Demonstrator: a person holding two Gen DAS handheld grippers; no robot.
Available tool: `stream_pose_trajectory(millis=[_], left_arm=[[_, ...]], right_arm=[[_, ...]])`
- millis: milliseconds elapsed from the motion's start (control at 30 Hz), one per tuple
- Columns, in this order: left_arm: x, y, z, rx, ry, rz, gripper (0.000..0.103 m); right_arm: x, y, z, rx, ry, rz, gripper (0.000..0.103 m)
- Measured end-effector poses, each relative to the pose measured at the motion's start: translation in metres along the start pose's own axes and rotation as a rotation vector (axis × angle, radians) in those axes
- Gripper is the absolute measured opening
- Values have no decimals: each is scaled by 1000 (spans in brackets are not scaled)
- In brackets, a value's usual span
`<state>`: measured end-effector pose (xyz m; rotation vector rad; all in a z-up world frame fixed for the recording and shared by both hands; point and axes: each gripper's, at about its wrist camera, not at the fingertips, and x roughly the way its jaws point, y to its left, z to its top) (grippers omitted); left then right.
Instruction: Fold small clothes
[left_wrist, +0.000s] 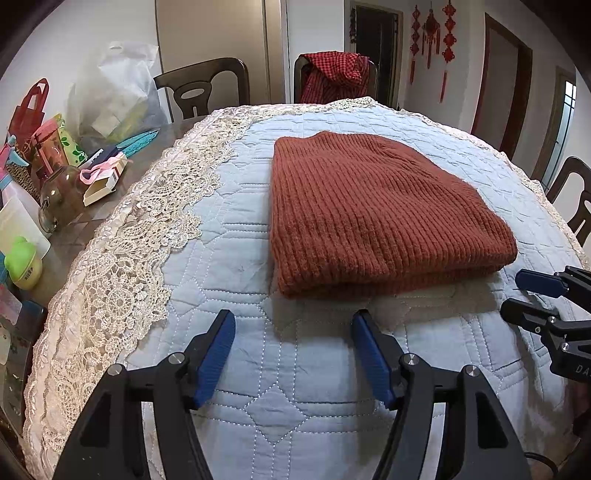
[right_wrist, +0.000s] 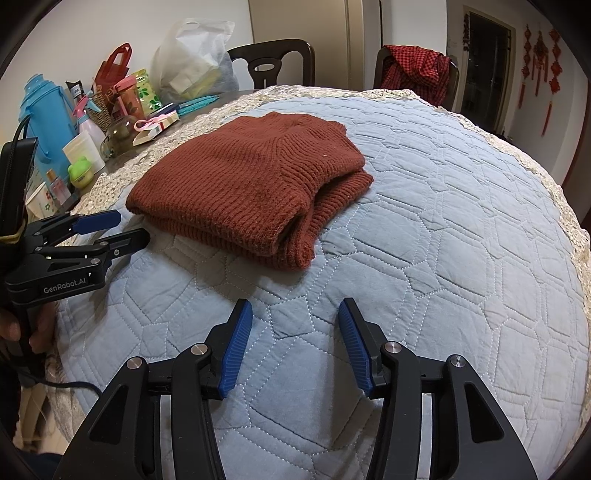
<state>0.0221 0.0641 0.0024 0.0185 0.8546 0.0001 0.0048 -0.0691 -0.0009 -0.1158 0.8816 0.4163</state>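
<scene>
So the sweater (left_wrist: 380, 214) sits folded into a neat stack on the quilt (left_wrist: 295, 369), just ahead of both grippers, which makes me think the folding is basically done. The left hand-held gripper (left_wrist: 293, 354) hangs short of the near edge with its jaws wide and nothing in them. The right hand-held gripper (right_wrist: 295, 347) is the same deal, wide and empty, off the sweater's right corner. Probably spread like that to grab the next edge or just back off. Clutter (right_wrist: 92, 110) sits far left on the surface, out of the way.
</scene>
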Motion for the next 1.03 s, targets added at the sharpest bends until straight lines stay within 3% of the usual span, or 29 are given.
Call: stream_pose_trajectory(millis=[1033], left_arm=[[2, 1, -1, -20, 11, 7, 77]], right_arm=[[0, 0, 0, 1, 0, 1, 50]])
